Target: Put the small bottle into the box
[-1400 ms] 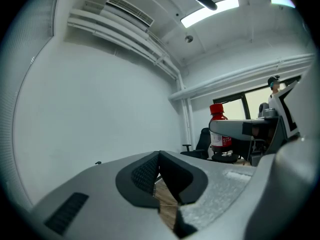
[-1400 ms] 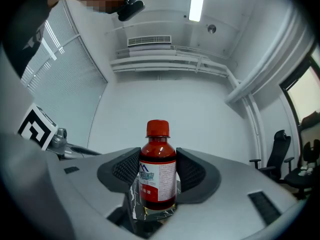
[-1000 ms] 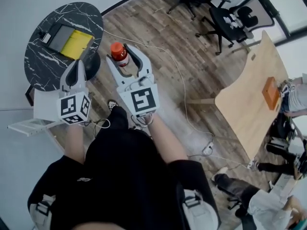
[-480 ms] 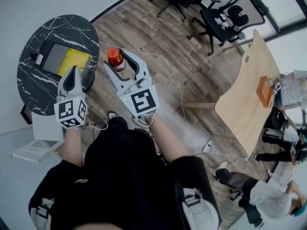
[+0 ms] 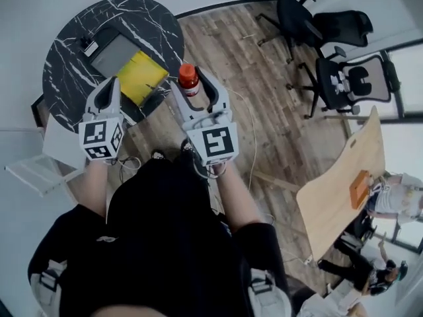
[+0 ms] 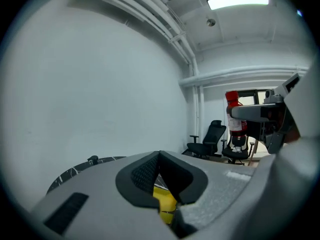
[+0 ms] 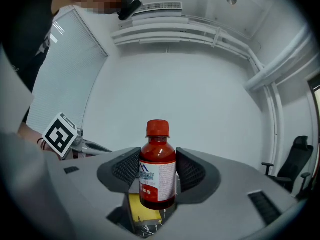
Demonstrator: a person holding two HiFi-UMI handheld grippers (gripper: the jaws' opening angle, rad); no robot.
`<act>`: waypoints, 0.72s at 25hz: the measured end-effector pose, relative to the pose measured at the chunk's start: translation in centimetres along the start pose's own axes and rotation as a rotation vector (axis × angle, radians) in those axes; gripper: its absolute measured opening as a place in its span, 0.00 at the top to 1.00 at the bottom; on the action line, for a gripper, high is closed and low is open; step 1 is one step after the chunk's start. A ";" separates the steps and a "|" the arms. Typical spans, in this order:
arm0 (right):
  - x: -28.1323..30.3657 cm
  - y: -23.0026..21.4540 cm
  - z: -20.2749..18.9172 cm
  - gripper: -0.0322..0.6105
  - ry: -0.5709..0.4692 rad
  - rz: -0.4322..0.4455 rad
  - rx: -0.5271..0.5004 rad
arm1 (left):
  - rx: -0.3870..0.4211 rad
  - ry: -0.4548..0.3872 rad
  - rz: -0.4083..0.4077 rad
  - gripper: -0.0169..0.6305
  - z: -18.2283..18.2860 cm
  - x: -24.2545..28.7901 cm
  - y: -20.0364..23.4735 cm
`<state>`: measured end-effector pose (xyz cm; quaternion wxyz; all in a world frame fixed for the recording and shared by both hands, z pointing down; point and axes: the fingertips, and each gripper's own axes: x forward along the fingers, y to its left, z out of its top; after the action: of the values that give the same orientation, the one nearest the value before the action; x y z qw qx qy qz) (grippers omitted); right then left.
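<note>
The small bottle (image 7: 157, 169) stands upright in the right hand-held gripper (image 5: 192, 86), whose two dark ribbed pads are clamped on its sides. From the head view it hangs in the air just past the rim of the desk, near the box but not touching it.

At the far left, the round desk (image 5: 73, 78) has a black top veined with white, like marble. On it lies the box (image 5: 140, 78), a flat rectangle showing bright yellow, with a dark grey panel (image 5: 114, 53) beside it. I cannot tell whether anything lies inside the box.

The left hand-held gripper (image 5: 109, 91) hovers over the near edge of the desk. Its pads meet at the tips with nothing between them, and its grey plastic shell carries a cube (image 5: 100, 139) with black-and-white square markers.

The bottle is clear, with rounded shoulders and a ribbed red cap, and is filled with red liquid. Its white label has a blue mountain-shaped logo and small print too fine to read.

Below and to the right runs a wood-plank floor (image 5: 264, 117). Two black office chairs (image 5: 310, 25) stand on it, and a pale wooden desk (image 5: 330, 203) at the far right carries an orange block (image 5: 359, 189).
</note>
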<state>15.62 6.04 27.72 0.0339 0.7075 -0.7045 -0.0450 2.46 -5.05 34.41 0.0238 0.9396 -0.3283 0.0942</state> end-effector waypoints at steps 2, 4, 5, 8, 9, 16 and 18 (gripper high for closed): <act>2.0 0.6 -0.4 0.62 0.011 0.042 -0.019 | -0.012 0.014 0.029 0.97 -0.8 0.1 1.4; 3.8 1.2 -1.1 0.62 0.028 0.094 -0.037 | -0.025 0.027 0.062 0.97 -1.5 0.3 2.7; 4.7 1.4 -1.5 0.62 0.037 0.122 -0.042 | -0.033 0.032 0.082 0.97 -1.9 0.5 3.3; 7.6 1.8 -2.7 0.62 0.056 0.212 -0.043 | -0.057 0.046 0.153 0.97 -2.7 1.2 5.2; 8.7 1.9 -3.0 0.62 0.057 0.244 -0.045 | -0.064 0.050 0.176 0.97 -2.8 1.5 5.9; 15.9 4.2 -6.5 0.62 0.151 0.520 -0.164 | -0.143 0.118 0.354 0.97 -5.5 2.7 10.5; 17.7 4.9 -7.7 0.62 0.185 0.599 -0.193 | -0.180 0.151 0.404 0.97 -6.8 2.9 11.2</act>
<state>11.68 -11.78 35.67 0.1765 0.4634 -0.8677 -0.0351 -3.38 -14.93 41.41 0.1126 0.8391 -0.5141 0.1376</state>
